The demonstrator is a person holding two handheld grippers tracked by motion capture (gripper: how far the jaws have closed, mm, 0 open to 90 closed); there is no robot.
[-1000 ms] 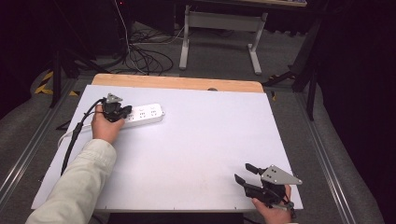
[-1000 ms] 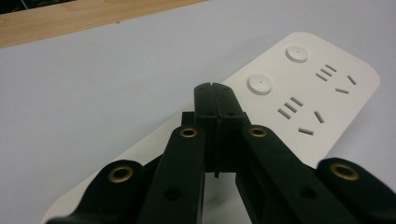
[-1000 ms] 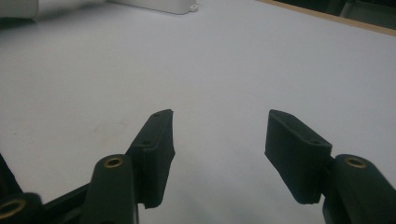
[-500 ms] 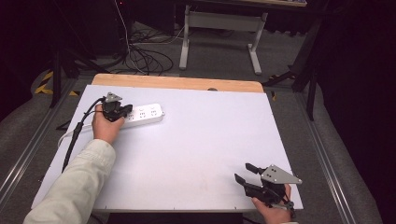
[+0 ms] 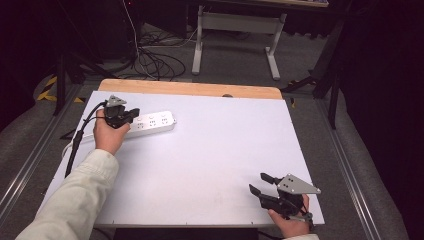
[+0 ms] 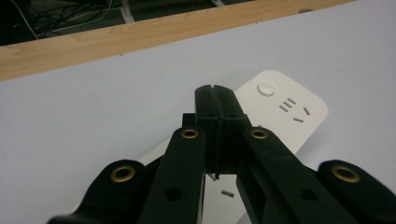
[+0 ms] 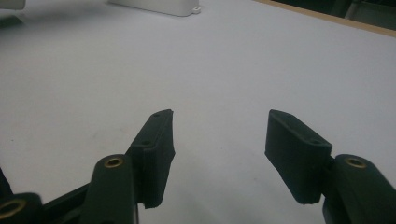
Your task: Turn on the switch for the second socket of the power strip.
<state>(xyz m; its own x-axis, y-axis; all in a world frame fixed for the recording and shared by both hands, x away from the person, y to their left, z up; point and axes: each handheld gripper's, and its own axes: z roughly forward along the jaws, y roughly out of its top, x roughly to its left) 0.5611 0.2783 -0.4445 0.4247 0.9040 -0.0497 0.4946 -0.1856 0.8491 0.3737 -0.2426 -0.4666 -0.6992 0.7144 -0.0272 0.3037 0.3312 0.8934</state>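
My left gripper [image 5: 131,115], jaws pressed together and holding nothing, hovers over the white power strip [image 5: 150,122] at the table's [image 5: 210,150] far left. My right gripper [image 5: 261,183] rests spread, near right. Pushing down carelessly could skid the strip sideways.

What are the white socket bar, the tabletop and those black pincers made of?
Power strip: looks like smooth white moulded plastic with a faint sheen and rounded corners. Table: a matte white sheet, perhaps laminate, with a pale strip of wood grain along its far edge. Left gripper and right gripper: matte black, probably plastic, with brass-coloured rivets.
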